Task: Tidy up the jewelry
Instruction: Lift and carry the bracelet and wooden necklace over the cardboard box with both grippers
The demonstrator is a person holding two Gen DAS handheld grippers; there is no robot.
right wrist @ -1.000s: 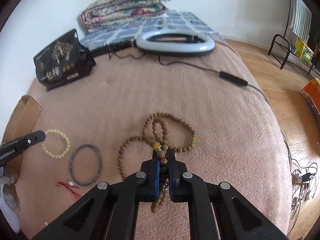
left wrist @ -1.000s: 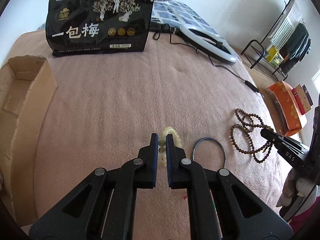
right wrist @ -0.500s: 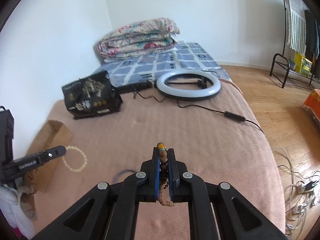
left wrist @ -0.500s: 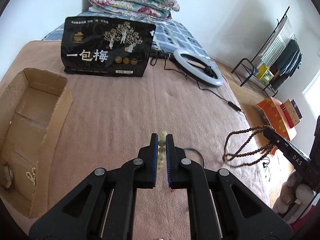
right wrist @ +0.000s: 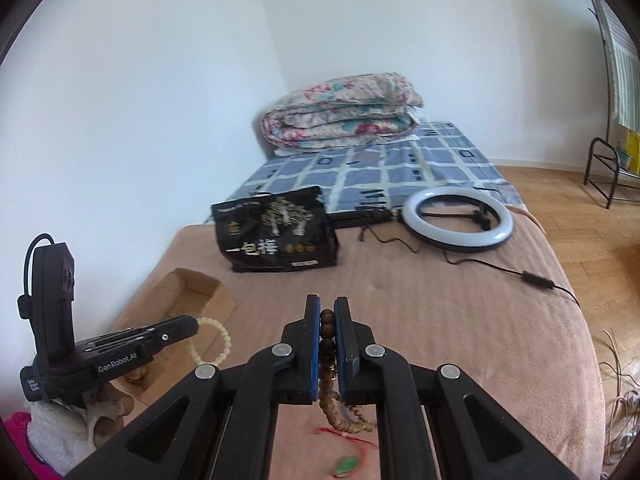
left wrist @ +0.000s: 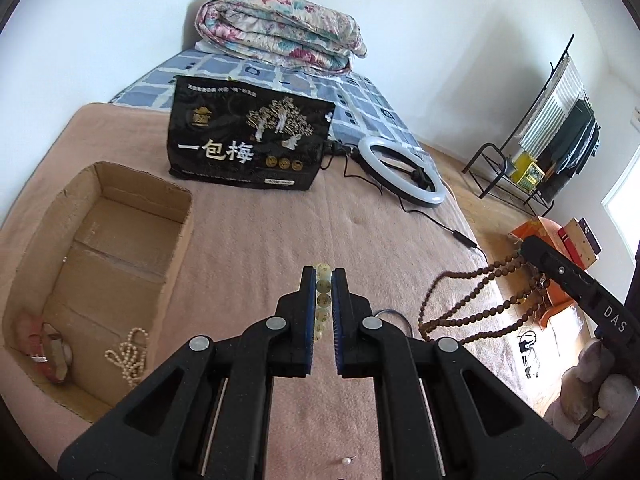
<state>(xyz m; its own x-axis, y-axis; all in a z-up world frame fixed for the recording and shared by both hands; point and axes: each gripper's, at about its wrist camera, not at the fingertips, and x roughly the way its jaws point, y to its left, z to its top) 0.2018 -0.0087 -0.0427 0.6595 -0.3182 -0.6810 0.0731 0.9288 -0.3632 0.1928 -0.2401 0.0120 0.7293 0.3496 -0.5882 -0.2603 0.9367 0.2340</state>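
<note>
My left gripper is shut on a pale yellow bead bracelet, lifted above the pink blanket; from the right wrist view the bracelet hangs off the left gripper. My right gripper is shut on a long brown wooden bead necklace, whose loops dangle in the air in the left wrist view, below the right gripper. An open cardboard box lies at the left, holding a pearl string and a red-strap watch.
A black snack bag stands beyond the box. A ring light with its cable lies at the back right. A blue bangle, a red string and a small pearl piece remain on the blanket. The bed edge drops to the floor at right.
Both grippers rose off the blanket with their jewelry: the yellow bracelet and the brown necklace left the surface. The left gripper's view now takes in the whole box.
</note>
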